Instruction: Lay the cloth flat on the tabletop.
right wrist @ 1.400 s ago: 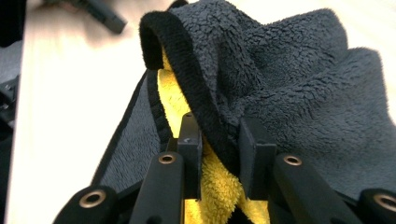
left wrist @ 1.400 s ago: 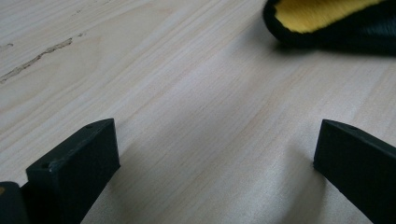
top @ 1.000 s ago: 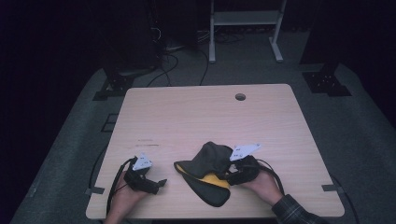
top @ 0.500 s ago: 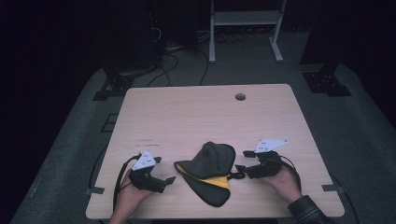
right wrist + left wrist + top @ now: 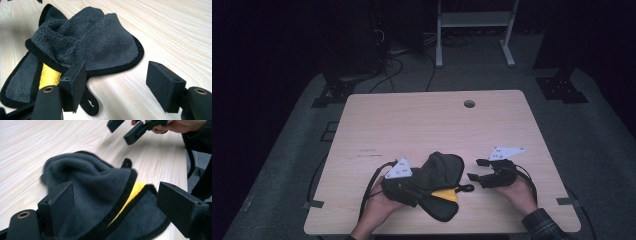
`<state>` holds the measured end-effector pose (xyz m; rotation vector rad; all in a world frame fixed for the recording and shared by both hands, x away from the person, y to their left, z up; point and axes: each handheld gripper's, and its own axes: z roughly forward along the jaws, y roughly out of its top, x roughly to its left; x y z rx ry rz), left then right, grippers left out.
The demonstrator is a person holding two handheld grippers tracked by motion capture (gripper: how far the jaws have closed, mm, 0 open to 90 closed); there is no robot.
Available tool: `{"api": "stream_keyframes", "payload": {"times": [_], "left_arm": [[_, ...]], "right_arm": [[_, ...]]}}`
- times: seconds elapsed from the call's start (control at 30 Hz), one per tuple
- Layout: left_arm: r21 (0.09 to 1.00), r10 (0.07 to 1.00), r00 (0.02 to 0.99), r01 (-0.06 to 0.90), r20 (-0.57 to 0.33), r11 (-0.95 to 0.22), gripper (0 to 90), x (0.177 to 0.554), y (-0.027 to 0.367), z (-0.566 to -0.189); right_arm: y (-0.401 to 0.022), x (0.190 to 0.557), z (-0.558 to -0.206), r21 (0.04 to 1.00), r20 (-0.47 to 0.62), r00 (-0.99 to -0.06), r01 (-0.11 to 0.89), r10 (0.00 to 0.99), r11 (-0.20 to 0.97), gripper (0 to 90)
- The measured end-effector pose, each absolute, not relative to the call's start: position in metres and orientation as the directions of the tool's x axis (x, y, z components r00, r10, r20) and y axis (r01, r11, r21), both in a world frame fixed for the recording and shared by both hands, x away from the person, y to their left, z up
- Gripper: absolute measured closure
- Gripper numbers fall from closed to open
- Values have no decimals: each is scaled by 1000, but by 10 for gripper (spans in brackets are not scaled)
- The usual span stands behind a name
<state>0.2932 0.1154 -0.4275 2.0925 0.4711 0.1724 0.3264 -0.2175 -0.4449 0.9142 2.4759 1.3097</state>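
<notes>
A dark grey fleece cloth [image 5: 443, 170] with black trim and a yellow inner layer [image 5: 447, 194] lies bunched near the table's front edge. My left gripper [image 5: 412, 190] has come in from the cloth's left. In the left gripper view its jaws [image 5: 120, 212] have just been closing and still stand wide, with the cloth [image 5: 100, 185] between them and the right pad clear of it. My right gripper [image 5: 476, 170] rests open just right of the cloth, with only bare tabletop between its jaws [image 5: 120, 85]. The cloth [image 5: 100, 42] and its small black loop [image 5: 90, 106] lie beyond the right gripper's left jaw.
The light wooden table [image 5: 412, 125] has a round cable hole [image 5: 469, 103] near its back edge. Its front edge is close under both hands. On the dark floor behind stand a white frame [image 5: 472, 30] and cables. The right gripper [image 5: 123, 131] also appears far off in the left gripper view.
My left gripper has moved right and up onto the cloth's left side. My right gripper has drawn back to the right, off the cloth, which now lies lower.
</notes>
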Motion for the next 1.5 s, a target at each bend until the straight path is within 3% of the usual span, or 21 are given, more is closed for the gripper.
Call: {"api": "stream_keyframes", "payload": {"times": [0.17,0.33,0.43,0.6,0.67,1.13,1.5], "left_arm": [[809,376,926,242,-28,-536,142,294,90,-434],[777,383,921,189,71,-600,241,298,75,-441],[777,403,911,193,85,-599,362,301,71,-442],[776,414,907,207,76,-595,683,306,70,-438],[786,422,904,216,62,-579,756,308,72,-433],[903,599,799,295,-55,-311,775,343,146,-392],[883,734,672,397,-94,-250,775,363,207,-407]], "right_arm": [[-217,327,-445,801,111,-790,430,603,417,313],[-217,327,-445,804,111,-793,426,599,414,313],[-216,327,-444,805,111,-795,424,597,415,313],[-216,327,-444,808,112,-795,422,596,411,313],[-216,328,-444,808,111,-795,421,596,412,313],[-215,327,-444,809,109,-801,416,589,416,313],[-210,326,-445,802,110,-808,416,579,428,313]]}}
